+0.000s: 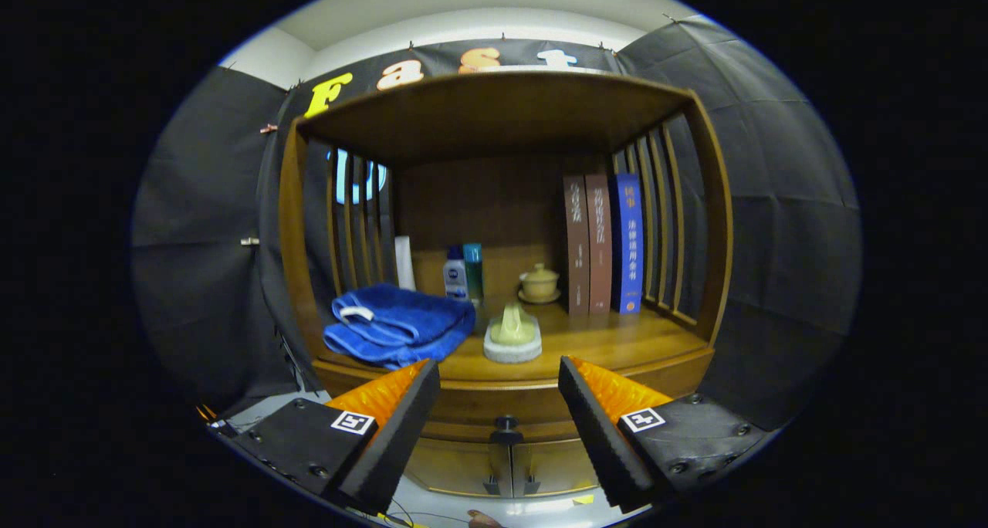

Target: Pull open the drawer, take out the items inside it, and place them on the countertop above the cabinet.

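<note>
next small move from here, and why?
Probably ease the gripper down and forward onto the small dark round drawer knob. Its fingers stand wide apart and hold nothing, and the knob sits between them, just ahead. The wooden drawer front looks shut under the countertop, which carries the folded blue towel and pale scrub brush.

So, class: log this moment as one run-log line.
tool: open, holding nothing | drawer knob: between fingers, untouched | drawer: shut | countertop: blue towel, brush, books
</note>
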